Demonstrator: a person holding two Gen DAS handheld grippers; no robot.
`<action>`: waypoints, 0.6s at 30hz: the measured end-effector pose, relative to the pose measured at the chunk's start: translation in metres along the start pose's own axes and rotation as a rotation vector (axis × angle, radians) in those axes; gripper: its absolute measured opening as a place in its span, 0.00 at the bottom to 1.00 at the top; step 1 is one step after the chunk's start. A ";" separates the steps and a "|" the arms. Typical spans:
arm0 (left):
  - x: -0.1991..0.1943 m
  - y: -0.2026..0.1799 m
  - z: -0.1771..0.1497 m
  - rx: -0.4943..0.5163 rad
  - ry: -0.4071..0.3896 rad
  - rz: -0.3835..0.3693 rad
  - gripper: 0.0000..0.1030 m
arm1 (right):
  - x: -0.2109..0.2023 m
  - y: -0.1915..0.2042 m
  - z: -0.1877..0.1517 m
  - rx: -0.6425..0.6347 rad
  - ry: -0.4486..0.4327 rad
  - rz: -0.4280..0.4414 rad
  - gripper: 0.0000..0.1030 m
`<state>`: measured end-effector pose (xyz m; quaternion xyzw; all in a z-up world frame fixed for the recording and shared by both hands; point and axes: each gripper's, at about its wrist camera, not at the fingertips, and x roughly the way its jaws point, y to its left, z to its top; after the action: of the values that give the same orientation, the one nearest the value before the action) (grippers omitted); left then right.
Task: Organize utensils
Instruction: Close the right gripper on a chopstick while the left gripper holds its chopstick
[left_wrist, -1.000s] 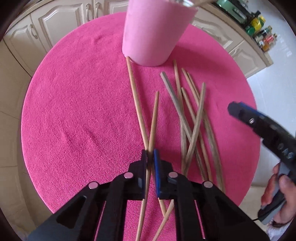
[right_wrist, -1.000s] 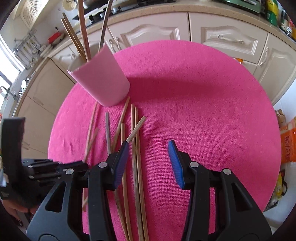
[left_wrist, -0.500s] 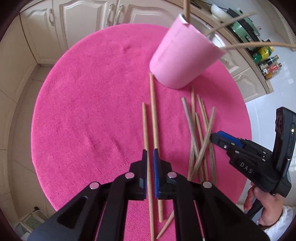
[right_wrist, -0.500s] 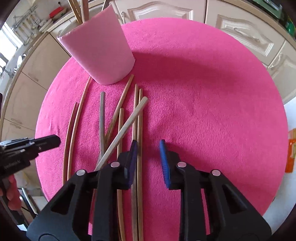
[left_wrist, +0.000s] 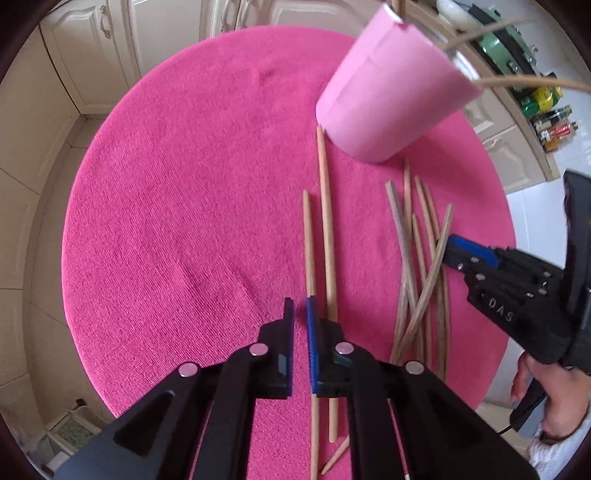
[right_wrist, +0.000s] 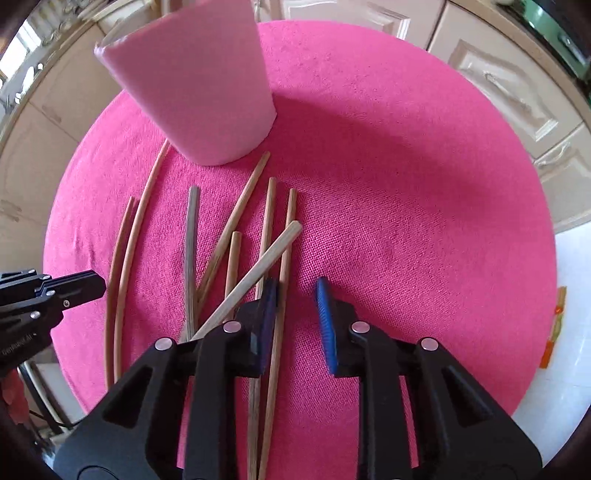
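Left gripper (left_wrist: 300, 306) jaws nearly closed, thin chopstick (left_wrist: 308, 251) against right pad, grip unclear. Right gripper (right_wrist: 295, 291) jaws released, body marked "DAS". Pink cup (right_wrist: 192, 81) far.

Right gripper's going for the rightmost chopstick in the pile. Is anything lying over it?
Yes. A thicker pale chopstick lies diagonally across the pile, its tip touching the rightmost chopstick just ahead of the right gripper.

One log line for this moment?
left gripper: narrow gap, holding nothing | right gripper: open over chopsticks | cup: upright
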<state>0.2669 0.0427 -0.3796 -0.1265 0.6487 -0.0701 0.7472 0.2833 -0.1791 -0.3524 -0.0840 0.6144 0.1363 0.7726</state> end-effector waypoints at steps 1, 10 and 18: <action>0.000 -0.002 0.000 0.007 -0.006 0.003 0.07 | 0.000 0.001 0.000 -0.002 0.000 -0.005 0.22; 0.011 -0.036 0.016 0.052 0.032 0.055 0.08 | 0.001 0.007 0.005 0.003 0.020 0.007 0.22; 0.025 -0.066 0.035 0.049 0.068 0.123 0.25 | 0.001 0.000 0.003 0.009 0.032 0.027 0.22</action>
<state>0.3092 -0.0242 -0.3806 -0.0654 0.6783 -0.0441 0.7306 0.2863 -0.1781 -0.3528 -0.0743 0.6286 0.1426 0.7610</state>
